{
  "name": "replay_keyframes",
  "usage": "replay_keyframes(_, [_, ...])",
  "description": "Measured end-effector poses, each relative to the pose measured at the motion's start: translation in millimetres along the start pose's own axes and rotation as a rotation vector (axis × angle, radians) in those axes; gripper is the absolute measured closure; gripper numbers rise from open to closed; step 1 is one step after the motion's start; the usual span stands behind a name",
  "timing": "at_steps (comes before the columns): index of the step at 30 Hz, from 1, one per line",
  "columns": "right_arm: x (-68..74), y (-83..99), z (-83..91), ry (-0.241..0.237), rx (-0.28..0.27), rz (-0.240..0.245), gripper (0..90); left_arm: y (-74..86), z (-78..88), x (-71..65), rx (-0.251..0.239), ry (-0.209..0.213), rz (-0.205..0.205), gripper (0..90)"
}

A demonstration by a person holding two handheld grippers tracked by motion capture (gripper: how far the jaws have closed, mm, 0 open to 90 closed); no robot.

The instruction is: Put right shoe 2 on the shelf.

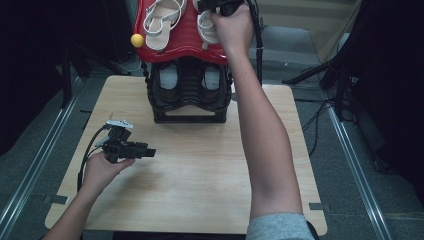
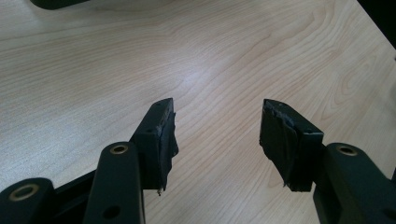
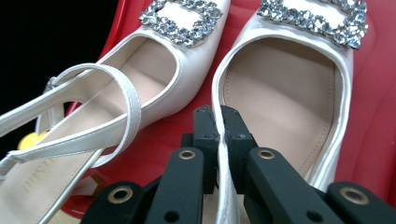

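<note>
A pair of white slingback shoes with rhinestone buckles lies on the red top shelf (image 1: 185, 44) of a shoe rack at the table's far edge. My right gripper (image 3: 219, 114) is shut on the inner rim of the right-hand shoe (image 3: 280, 88), the thin edge pinched between its pads. The other shoe (image 3: 154, 70) lies just beside it, its strap loose. From above, the right gripper (image 1: 207, 6) sits over that shoe (image 1: 206, 27), mostly hidden by the hand. My left gripper (image 2: 217, 121) is open over bare wood, and the high view places it (image 1: 150, 151) low at the table's left.
Under the red shelf stands a black lower tier (image 1: 189, 100) that holds another pair of shoes (image 1: 169, 75). A yellow ball (image 1: 137, 40) sits on the shelf's left corner. The wooden table (image 1: 200, 170) spreads in front of the rack; cables trail on the floor at right.
</note>
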State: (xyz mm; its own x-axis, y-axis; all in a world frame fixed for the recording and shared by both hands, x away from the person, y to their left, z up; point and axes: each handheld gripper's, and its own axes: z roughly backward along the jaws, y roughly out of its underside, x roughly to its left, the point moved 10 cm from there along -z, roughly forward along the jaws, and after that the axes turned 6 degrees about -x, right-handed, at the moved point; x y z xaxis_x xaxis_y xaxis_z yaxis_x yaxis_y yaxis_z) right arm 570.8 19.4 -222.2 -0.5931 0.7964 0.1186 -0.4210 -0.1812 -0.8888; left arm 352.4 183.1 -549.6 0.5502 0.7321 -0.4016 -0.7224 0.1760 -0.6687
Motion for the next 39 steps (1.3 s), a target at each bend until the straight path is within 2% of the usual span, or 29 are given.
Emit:
replay_keyframes(7, [2.1,-0.7,-2.9,0.03,-0.009,0.033,87.9,0.0,-0.5,-1.0,0.001,0.003,-0.001,45.8])
replay_keyframes(12, [0.8,-3.9,-3.7,0.034,-0.004,0.045,88.0,0.2,-1.5,-1.8,0.001,0.003,-0.001,45.8])
replay_keyframes(16, [2.1,-9.3,-3.5,0.054,-0.011,0.079,87.9,0.3,-1.8,-1.4,0.001,0.002,0.001,45.8])
replay_keyframes(19, [5.5,-5.5,-9.1,0.072,0.006,0.119,87.9,0.6,-1.9,-1.6,0.004,0.002,-0.003,45.8])
replay_keyframes(23, [8.2,-4.9,-11.8,0.098,-0.006,0.149,87.8,0.7,-1.4,-2.2,0.005,0.005,-0.005,45.8])
replay_keyframes(32, [3.6,-12.3,-7.1,0.108,-0.018,0.168,87.7,0.9,-2.9,-3.1,0.006,0.005,-0.002,45.8])
replay_keyframes(36, [0.2,-17.8,-3.6,0.153,-0.01,0.218,87.6,1.1,-3.3,-3.5,0.007,0.005,-0.004,45.8])
replay_keyframes(39, [-5.2,-12.4,-7.6,0.183,0.012,0.246,87.9,1.3,-2.7,-4.1,0.008,0.009,-0.008,45.8])
